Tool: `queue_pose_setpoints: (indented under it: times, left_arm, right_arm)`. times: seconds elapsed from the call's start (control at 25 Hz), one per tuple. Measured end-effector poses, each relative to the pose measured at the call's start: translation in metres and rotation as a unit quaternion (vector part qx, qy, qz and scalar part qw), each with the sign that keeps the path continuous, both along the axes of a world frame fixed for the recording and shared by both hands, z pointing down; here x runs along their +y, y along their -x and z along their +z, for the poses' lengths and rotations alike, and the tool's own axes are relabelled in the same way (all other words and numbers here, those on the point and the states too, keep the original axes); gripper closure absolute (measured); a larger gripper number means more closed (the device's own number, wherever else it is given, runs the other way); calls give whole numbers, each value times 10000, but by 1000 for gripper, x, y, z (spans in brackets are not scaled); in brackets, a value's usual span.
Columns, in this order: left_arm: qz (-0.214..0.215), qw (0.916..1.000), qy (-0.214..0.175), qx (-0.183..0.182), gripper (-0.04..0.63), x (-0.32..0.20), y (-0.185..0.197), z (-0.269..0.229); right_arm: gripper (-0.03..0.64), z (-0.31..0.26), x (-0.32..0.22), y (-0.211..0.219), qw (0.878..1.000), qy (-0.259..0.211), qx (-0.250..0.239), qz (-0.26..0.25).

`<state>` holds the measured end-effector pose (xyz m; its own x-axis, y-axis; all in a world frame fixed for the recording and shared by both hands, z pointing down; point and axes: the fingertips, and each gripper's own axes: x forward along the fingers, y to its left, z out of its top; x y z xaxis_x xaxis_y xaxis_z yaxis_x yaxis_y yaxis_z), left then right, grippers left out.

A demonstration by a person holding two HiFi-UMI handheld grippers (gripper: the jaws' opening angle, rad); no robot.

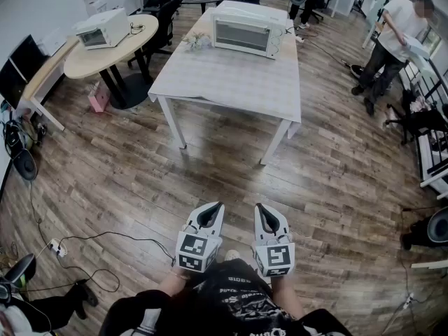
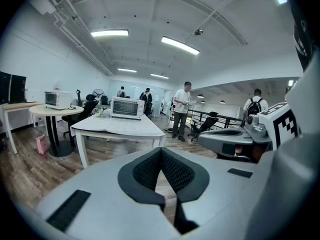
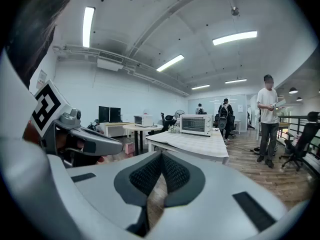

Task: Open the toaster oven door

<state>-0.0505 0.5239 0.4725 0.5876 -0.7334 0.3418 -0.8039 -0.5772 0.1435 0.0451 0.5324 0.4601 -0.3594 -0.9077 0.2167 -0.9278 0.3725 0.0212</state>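
A white toaster oven (image 1: 245, 32) with its glass door closed stands at the far end of a white table (image 1: 231, 82). It also shows in the left gripper view (image 2: 127, 107) and the right gripper view (image 3: 195, 124). Both grippers are held low near my body, well short of the table. My left gripper (image 1: 218, 206) is shut with nothing in it, its black pads (image 2: 150, 171) touching at the tips. My right gripper (image 1: 257, 208) is shut and empty too, its pads (image 3: 172, 174) meeting.
A second white oven (image 1: 102, 29) sits on a round wooden table (image 1: 105, 54) at the left. A person (image 1: 392, 40) stands at the right near racks. Cables and a power strip (image 1: 57, 247) lie on the wooden floor at lower left. Office chairs stand behind the tables.
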Motion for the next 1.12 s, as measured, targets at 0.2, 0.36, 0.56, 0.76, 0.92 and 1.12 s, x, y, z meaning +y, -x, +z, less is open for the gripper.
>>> queue_pose_setpoints:
  times: [0.2, 0.36, 0.56, 0.76, 0.92, 1.12]
  left_arm:
    - [-9, 10000, -13, 34, 580, 4, 17, -3]
    - [61, 9999, -91, 63, 580, -3, 30, -6]
    - [98, 9999, -100, 79, 580, -15, 52, -9]
    - [126, 9997, -206, 66, 579, -23, 81, -10]
    - [167, 9997, -173, 7, 578, -28, 105, -5]
    - [214, 9997, -71, 66, 579, -33, 120, 2]
  right_arm:
    - [609, -1, 3, 18, 10000, 31, -38, 36]
    - [609, -2, -2, 26, 9996, 111, -72, 241]
    - [606, -9, -10, 34, 9984, 137, -149, 519]
    - [423, -8, -16, 51, 9974, 204, -403, 563]
    - [335, -10, -22, 61, 9965, 121, -382, 731]
    - [321, -7, -28, 68, 9956, 171, -349, 847]
